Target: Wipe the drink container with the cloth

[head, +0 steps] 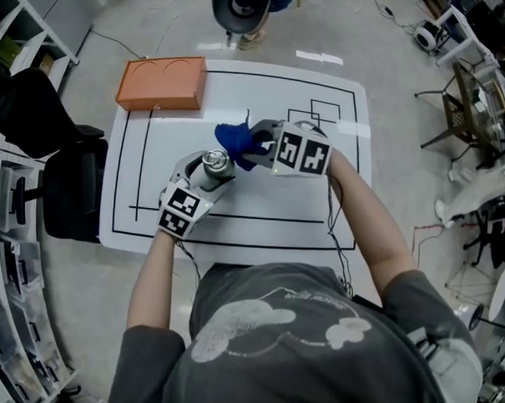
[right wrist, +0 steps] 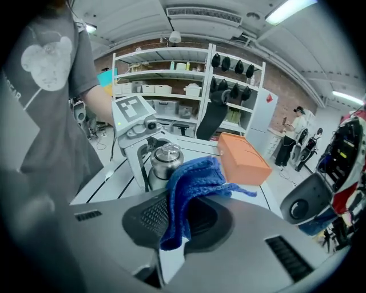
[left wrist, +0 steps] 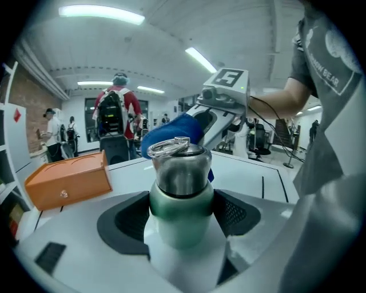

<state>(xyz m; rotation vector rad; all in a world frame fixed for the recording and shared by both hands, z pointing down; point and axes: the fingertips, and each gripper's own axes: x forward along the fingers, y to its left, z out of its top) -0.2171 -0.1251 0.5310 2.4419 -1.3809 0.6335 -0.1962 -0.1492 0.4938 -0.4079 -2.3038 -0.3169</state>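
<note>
A steel drink bottle with a green body and a ring-topped lid stands upright between the jaws of my left gripper, which is shut on its body. In the head view the bottle is over the white table, held by the left gripper. A blue cloth hangs from my right gripper, pinched between its pads. The cloth is bunched just right of the bottle's lid, close to or touching it. The right gripper reaches in from the right.
An orange box lies at the table's far left corner. The white table carries black lines. A black chair stands to the left, shelves beyond it. A person stands at the far side of the table.
</note>
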